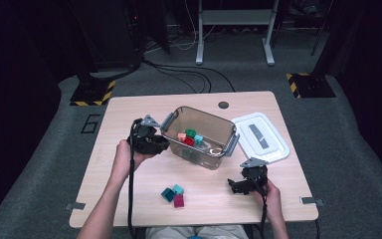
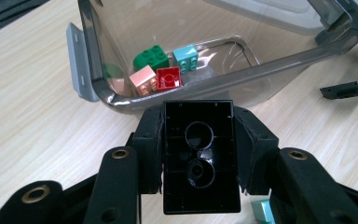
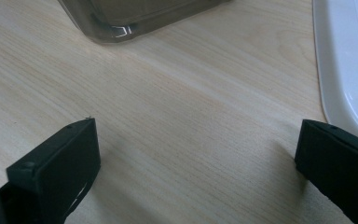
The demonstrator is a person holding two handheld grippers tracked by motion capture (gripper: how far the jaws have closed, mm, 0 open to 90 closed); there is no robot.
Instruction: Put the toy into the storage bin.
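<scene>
Right now the left tool is clamped on a black brick, a glossy rectangular plastic block seen from its hollow underside, with two round sockets showing. In the left gripper view its long axis runs from six to twelve o'clock, pointing straight at the bin, whose near rim lies just past the brick at twelve. Seen from the high view, the left tool sits at nine o'clock of the bin, just beside its wall, and is the nearer hand by far; I judge the next move must carry the brick over that rim.

The bin is smoky clear plastic with rounded corners and grey side latches. Inside lie a green brick, a pale blue brick, a pink brick and a red brick, all studded. The right tool stands wide apart and empty over the pale wood-grain counter, beside the white lid. Three loose bricks wait at six o'clock.
</scene>
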